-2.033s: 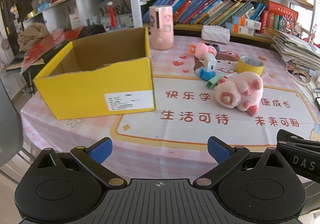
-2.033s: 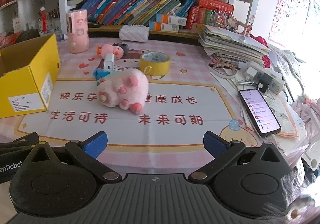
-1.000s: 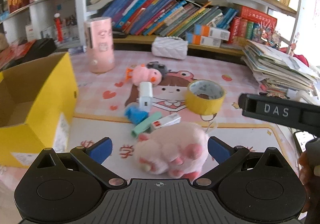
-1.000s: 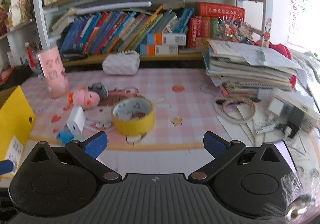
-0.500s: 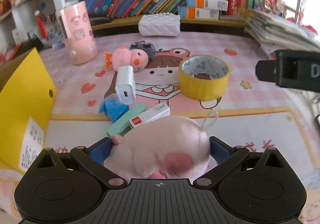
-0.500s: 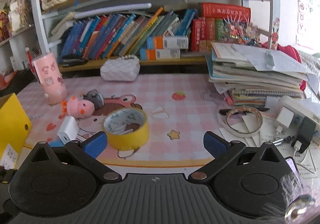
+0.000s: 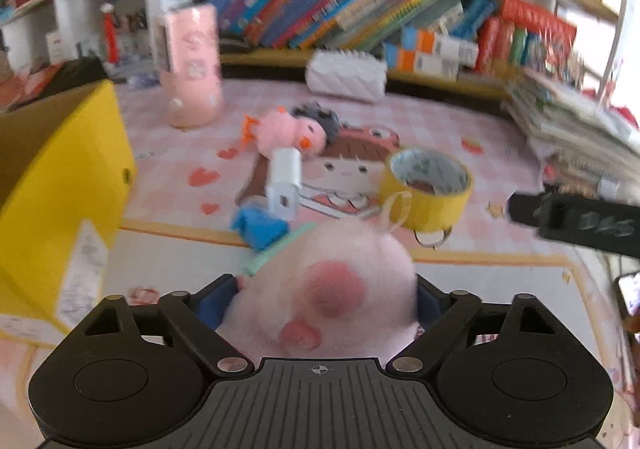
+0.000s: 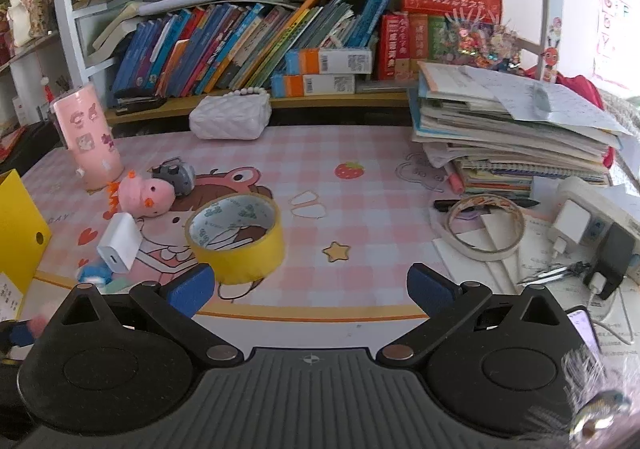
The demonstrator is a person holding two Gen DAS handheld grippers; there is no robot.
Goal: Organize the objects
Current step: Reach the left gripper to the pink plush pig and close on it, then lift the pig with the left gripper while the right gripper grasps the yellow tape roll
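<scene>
My left gripper [image 7: 320, 299] is shut on the pink plush pig [image 7: 328, 285], which fills the space between its blue pads and is lifted off the mat. The open yellow cardboard box [image 7: 60, 185] stands to its left. My right gripper [image 8: 310, 285] is open and empty, just behind the yellow tape roll [image 8: 236, 237]. On the table lie a small pink duck toy [image 8: 146, 195], a white charger [image 8: 120, 241], a blue toy [image 7: 260, 229] and a green stick [image 7: 272, 255].
A pink cup [image 8: 90, 137] and a white quilted bag [image 8: 230, 119] stand at the back by the bookshelf. A stack of books and papers [image 8: 512, 141], a white tape ring [image 8: 484, 227], chargers [image 8: 588, 225] and a phone [image 8: 582, 329] crowd the right side.
My left gripper has closed on the plush pig and raised it slightly; the view is blurred by motion. My right gripper has moved a little nearer the yellow tape roll.
</scene>
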